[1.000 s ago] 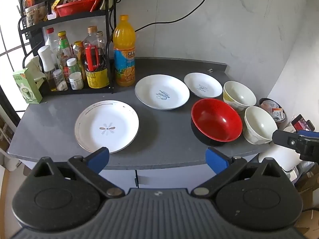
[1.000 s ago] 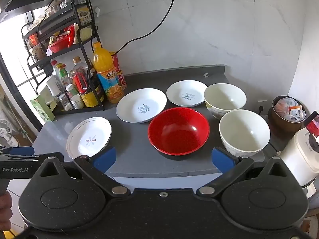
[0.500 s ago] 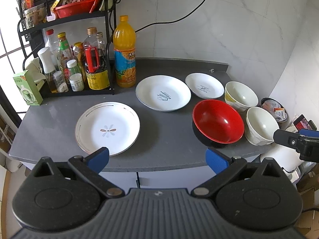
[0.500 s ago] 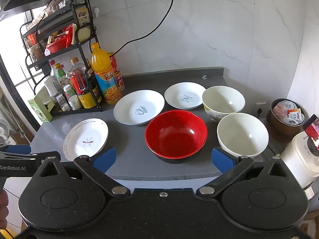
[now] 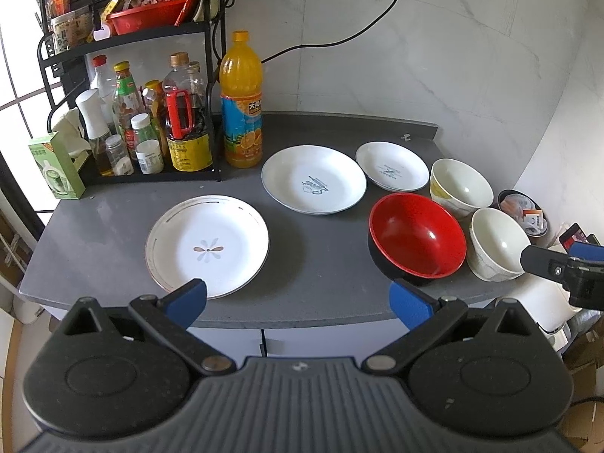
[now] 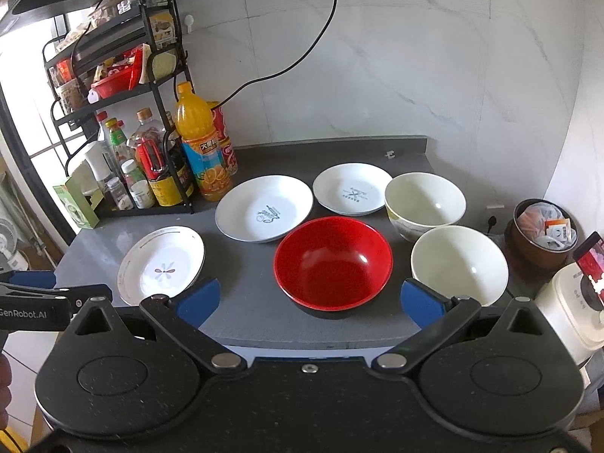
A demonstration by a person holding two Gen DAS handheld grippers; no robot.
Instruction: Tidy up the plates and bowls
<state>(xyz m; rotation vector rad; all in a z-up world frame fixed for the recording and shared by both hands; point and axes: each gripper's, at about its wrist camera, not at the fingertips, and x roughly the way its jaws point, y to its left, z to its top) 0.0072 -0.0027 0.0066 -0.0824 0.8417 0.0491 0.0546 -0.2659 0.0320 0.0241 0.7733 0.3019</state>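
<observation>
Both hand-held grippers, left point(image 5: 298, 296) and right point(image 6: 309, 298), gape empty over grey counter point(image 5: 113, 211).

home kitchen | condiment rack point(image 5: 124, 87) | grey countertop point(image 5: 321, 294) | marble-tiled wall point(image 6: 415, 56)

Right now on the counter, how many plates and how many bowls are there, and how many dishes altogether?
Plates: 3, flower plate, big white plate, small white plate.
Bowls: 3, red bowl, back white bowl, front white bowl.
Total: 6.
</observation>
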